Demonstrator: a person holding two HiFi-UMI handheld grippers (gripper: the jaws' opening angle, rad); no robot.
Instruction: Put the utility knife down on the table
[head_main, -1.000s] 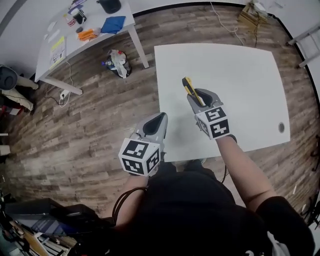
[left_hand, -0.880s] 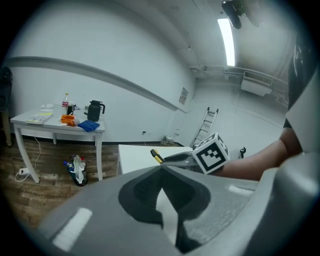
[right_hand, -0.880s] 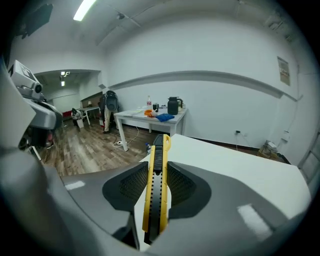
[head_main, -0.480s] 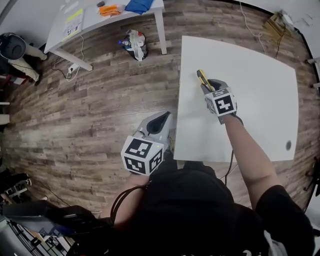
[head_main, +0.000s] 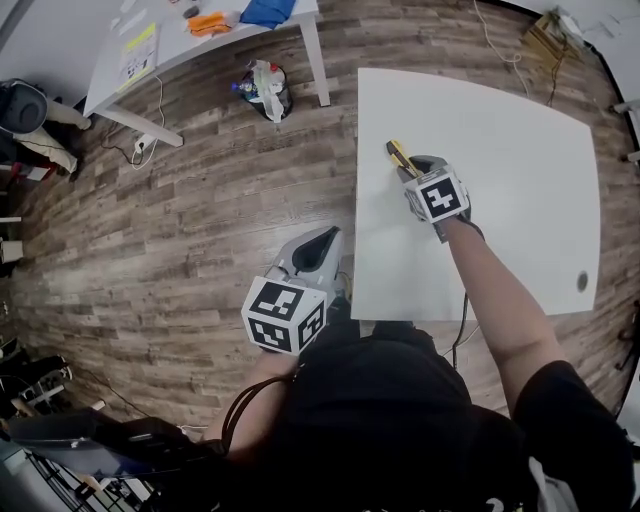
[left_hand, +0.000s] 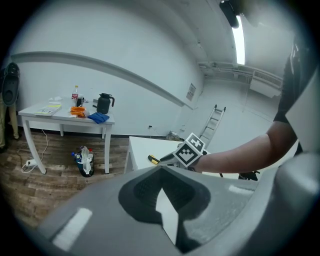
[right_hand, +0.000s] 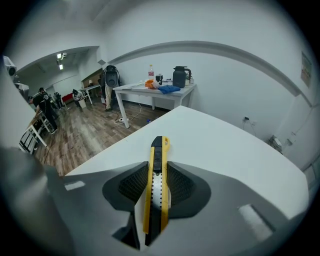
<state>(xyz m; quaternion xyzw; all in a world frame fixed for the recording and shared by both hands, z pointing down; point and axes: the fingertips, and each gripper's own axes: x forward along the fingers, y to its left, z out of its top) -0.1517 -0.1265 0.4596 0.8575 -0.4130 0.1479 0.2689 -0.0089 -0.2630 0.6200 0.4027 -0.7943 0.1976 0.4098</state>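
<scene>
A yellow and black utility knife (right_hand: 157, 179) is clamped between the jaws of my right gripper (right_hand: 156, 187), its front end pointing out over the white table (right_hand: 235, 150). In the head view the right gripper (head_main: 412, 168) sits low over the table's left part, the knife (head_main: 400, 155) sticking out ahead of it. My left gripper (head_main: 318, 250) hangs over the wooden floor off the table's left edge, jaws closed with nothing between them. From the left gripper view, the jaws (left_hand: 161, 192) meet, and the knife (left_hand: 154, 160) shows in the distance.
A second white table (head_main: 170, 40) stands far left with a blue cloth (head_main: 268, 10), orange items and papers. A bag with bottles (head_main: 262, 88) lies on the floor beside its leg. A ladder (left_hand: 211, 122) leans at the back wall. People stand far off at the left of the right gripper view.
The right gripper with the knife has edged slightly toward the table's left edge and seems lower. My head view shifted over the last second. The left gripper has hardly moved.
</scene>
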